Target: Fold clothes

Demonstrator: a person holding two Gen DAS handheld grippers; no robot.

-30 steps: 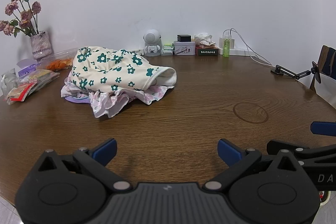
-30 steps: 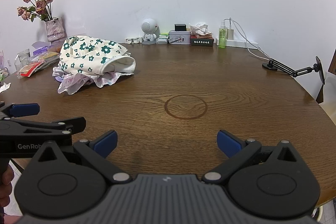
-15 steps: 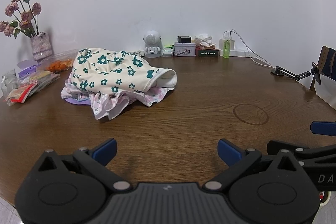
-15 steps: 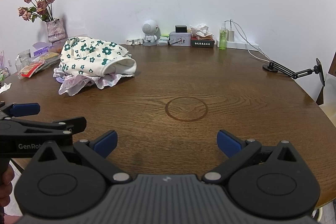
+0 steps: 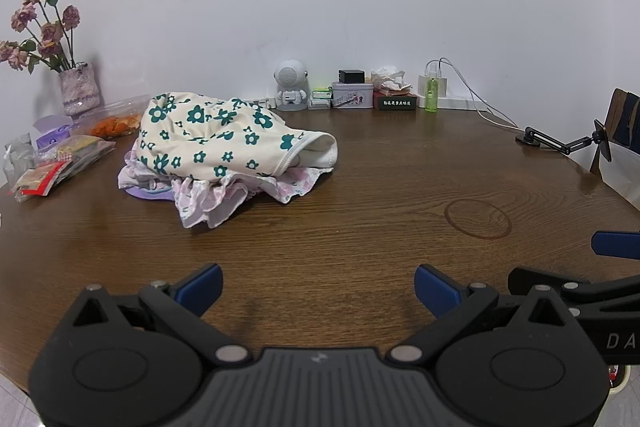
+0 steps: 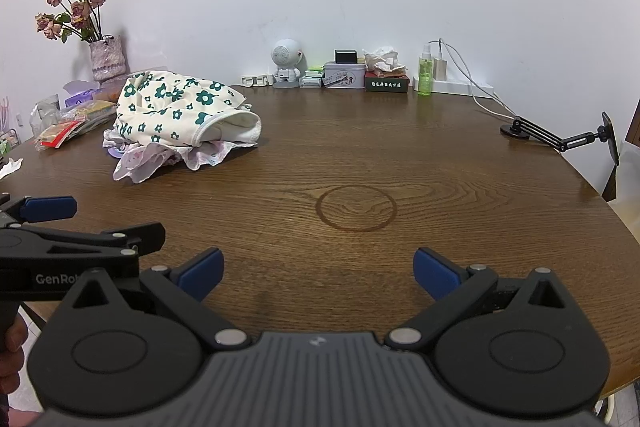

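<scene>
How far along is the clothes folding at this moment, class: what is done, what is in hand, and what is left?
Nothing looks folded yet: the clothes lie in a crumpled heap on the wooden table, the flowered cream garment on top of a pale frilly one. Nothing is in hand: the left gripper and right gripper are both open and empty, short of the heap. All of the folding is left.
</scene>
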